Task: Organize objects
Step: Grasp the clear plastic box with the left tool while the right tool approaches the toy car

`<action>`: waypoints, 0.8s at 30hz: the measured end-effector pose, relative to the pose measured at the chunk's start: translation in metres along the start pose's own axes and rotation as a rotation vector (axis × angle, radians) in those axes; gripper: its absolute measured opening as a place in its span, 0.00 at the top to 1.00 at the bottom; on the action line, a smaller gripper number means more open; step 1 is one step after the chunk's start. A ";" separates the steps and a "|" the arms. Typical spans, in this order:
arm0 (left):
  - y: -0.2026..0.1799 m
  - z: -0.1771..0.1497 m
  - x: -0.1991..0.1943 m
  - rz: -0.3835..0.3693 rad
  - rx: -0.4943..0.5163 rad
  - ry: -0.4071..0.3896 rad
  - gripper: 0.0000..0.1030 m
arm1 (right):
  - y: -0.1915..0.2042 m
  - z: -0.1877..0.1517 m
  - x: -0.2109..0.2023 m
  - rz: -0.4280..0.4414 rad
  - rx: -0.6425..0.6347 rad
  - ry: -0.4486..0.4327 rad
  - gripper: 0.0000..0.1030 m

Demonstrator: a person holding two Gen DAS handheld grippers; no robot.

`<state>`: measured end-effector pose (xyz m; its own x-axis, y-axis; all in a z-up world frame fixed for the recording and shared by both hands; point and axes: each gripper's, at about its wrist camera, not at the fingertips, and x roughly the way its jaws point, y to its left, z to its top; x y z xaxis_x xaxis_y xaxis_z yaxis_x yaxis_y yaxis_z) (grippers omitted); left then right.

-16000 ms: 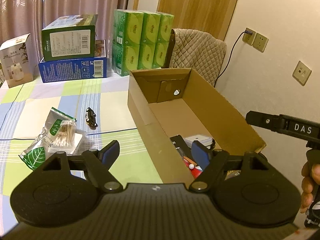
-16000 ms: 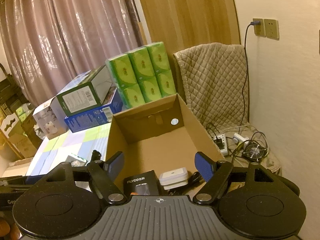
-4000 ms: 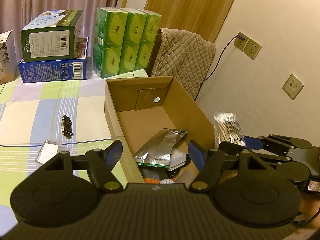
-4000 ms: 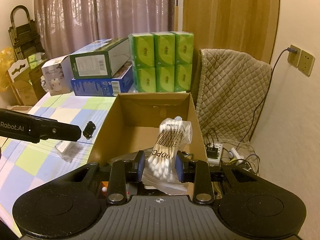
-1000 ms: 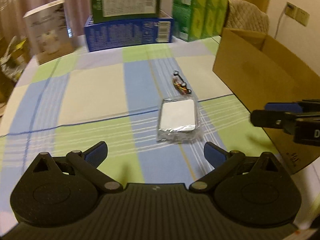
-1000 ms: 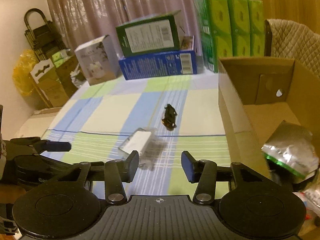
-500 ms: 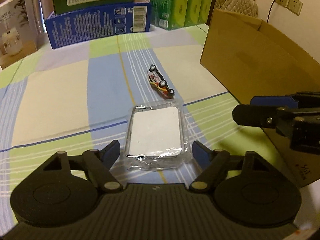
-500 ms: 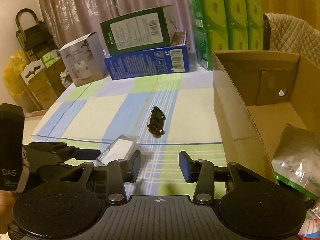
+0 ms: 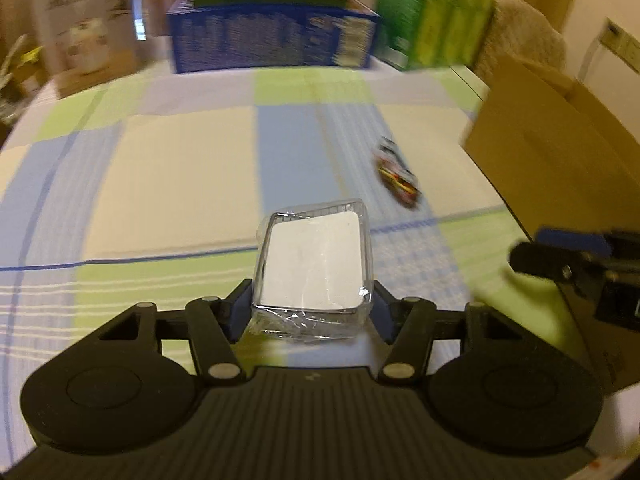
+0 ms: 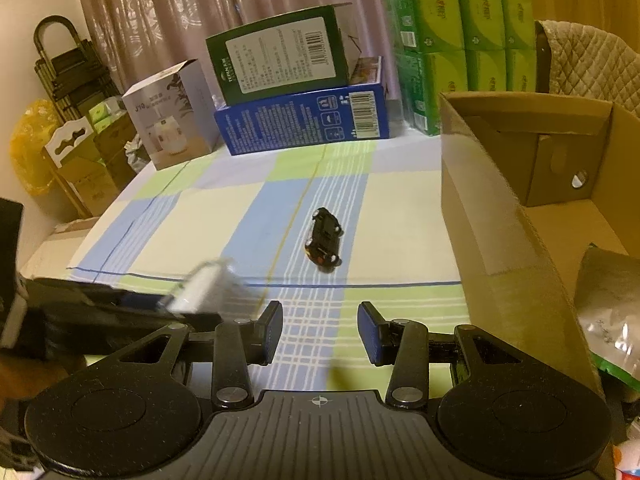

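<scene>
Left claw (image 9: 312,306) clamps wrapped white box (image 9: 314,264); right view blurs it.

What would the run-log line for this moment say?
left gripper: shut on wrapped white pack | right gripper: open, empty | toy car: on tablecloth | cardboard box: open

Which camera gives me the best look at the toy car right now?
The right wrist view: the toy car sits sharp and unobstructed on the checked cloth ahead of the right gripper. The left wrist view shows it blurred, off to the right.
</scene>
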<state>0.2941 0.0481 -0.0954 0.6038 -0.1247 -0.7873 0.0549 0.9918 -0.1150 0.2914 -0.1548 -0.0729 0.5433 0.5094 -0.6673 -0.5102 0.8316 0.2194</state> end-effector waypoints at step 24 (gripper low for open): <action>0.041 0.020 -0.004 0.067 -0.139 -0.072 0.47 | 0.012 0.039 0.101 -0.039 -0.106 -0.007 0.61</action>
<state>0.3096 0.0900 -0.0848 0.6584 -0.0517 -0.7509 -0.0943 0.9841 -0.1505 0.3656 -0.0848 -0.1101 0.5690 0.4787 -0.6686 -0.5555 0.8233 0.1167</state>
